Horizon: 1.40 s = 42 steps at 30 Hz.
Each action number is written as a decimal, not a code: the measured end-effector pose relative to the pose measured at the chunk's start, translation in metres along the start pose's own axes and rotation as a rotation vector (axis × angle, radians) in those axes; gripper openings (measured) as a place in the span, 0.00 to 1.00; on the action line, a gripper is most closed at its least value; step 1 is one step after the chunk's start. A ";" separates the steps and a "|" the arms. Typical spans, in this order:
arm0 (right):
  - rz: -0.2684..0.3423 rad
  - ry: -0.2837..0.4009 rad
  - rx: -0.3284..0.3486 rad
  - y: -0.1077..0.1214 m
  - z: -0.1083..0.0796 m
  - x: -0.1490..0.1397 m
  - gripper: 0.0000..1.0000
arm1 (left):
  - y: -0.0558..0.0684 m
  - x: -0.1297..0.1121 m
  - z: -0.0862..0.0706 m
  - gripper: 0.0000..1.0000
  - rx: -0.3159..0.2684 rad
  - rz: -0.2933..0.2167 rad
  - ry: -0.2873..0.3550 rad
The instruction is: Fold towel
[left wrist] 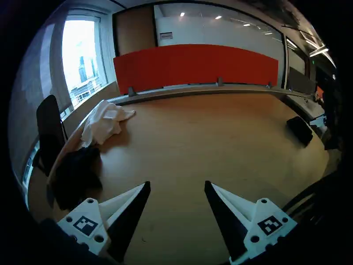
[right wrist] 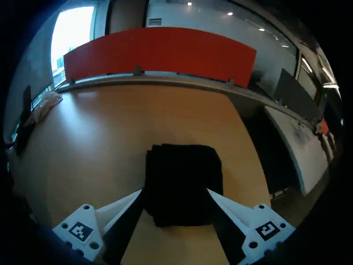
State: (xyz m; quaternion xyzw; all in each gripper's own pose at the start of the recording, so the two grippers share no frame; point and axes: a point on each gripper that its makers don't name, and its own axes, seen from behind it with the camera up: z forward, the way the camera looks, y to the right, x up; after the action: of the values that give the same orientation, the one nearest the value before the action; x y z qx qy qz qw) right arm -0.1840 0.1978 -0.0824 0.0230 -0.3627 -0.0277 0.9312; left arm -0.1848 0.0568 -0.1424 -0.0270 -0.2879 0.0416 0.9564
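The folded black towel (right wrist: 183, 172) lies straight ahead of the right tongs (right wrist: 174, 190), spread apart over its near edge; the left tongs (left wrist: 177, 182), also apart, hang well away from it.

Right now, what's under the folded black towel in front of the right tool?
The folded black cloth towel lies flat on the light brown wooden tabletop, which shows around its edges. Anything beneath is covered by the towel.

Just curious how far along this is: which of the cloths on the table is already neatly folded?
The black towel at the right tool: it is a flat, square stack. The white cloth and the dark cloth lie crumpled.
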 end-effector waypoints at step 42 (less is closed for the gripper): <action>0.045 0.650 -0.079 -0.055 -0.101 0.203 0.98 | -0.004 0.036 0.010 0.91 -0.024 -0.047 0.085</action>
State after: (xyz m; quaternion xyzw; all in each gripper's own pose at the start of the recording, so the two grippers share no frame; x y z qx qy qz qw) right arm 0.0316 0.1318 -0.0233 -0.0133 -0.0457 -0.0124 0.9988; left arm -0.1598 0.0567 -0.1138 -0.0335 -0.2480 0.0145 0.9681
